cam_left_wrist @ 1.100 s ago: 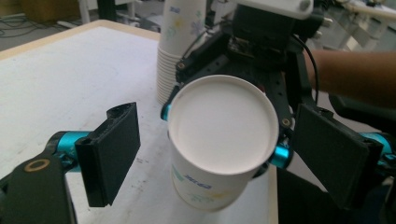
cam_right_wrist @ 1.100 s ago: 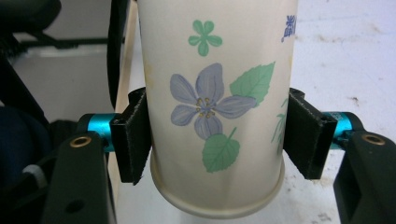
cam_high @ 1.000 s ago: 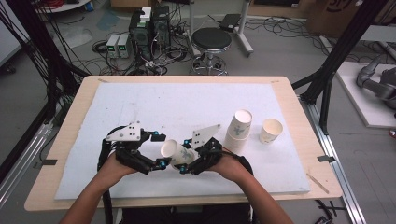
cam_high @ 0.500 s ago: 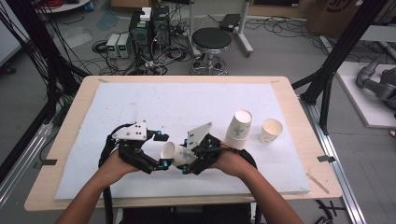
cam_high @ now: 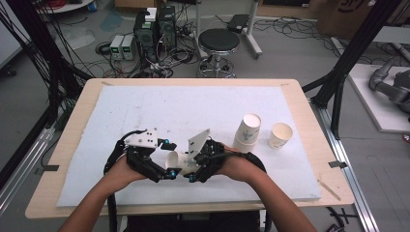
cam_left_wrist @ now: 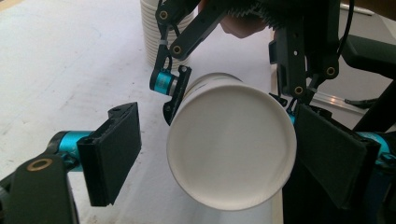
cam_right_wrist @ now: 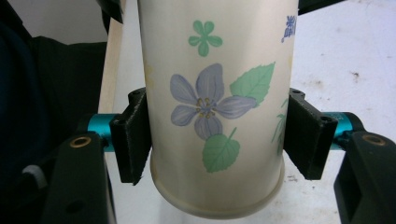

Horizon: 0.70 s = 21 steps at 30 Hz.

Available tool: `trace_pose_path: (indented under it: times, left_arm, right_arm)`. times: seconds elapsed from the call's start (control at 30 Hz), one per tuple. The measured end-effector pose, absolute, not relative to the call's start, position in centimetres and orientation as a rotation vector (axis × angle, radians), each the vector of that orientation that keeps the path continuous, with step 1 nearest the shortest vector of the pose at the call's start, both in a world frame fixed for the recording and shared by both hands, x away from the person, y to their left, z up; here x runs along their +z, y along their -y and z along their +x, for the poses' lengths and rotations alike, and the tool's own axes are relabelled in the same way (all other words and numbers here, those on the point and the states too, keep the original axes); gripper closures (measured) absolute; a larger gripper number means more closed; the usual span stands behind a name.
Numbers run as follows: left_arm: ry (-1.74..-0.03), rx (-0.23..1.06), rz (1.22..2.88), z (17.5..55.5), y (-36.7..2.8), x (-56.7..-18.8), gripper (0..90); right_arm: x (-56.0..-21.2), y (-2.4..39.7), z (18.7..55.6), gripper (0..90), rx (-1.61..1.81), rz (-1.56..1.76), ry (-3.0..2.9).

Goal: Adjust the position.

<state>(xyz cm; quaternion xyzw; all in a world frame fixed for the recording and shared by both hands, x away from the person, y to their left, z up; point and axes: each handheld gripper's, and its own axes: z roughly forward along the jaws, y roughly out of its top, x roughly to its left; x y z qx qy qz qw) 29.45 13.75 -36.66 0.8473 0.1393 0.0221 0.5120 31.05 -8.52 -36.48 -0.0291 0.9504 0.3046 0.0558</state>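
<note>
right gripper (cam_right_wrist: pixel 217 140) | fingers (cam_right_wrist: pixel 132 142) clamp flowered paper cup (cam_right_wrist: pixel 215 102) on both sides | white surface (cam_right_wrist: pixel 345 56) behind

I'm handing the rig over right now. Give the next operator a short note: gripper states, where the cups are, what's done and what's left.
Right gripper: shut on the flowered paper cup, pads pressing both sides of its wall.
Left gripper: open, jaws standing either side of the cup's base, one jaw clear of it, contact on the other side unclear.
The cup is held on its side above the white mat, between the two grippers.
Stack of cups and a single cup stand upright on the mat to the right.
Done: one cup picked up.
Left, probably: pass it to the left gripper or set it down.
</note>
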Motion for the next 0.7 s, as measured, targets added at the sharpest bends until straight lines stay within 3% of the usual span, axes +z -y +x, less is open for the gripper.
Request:
trace_pose_path:
  times: [0.5, 0.7]
  left_arm:
    - [-0.274, 0.006, 2.089, 29.42, -12.98, -37.13, 34.9]
    - [-0.3, 0.017, 2.049, 29.41, -13.28, -37.24, 35.6]
  right_arm:
    - [-36.79, 8.4, 30.63, 32.8, 0.845, -0.101, -2.921]
    - [-36.53, 8.84, 30.66, 23.4, 0.902, -0.06, -2.899]
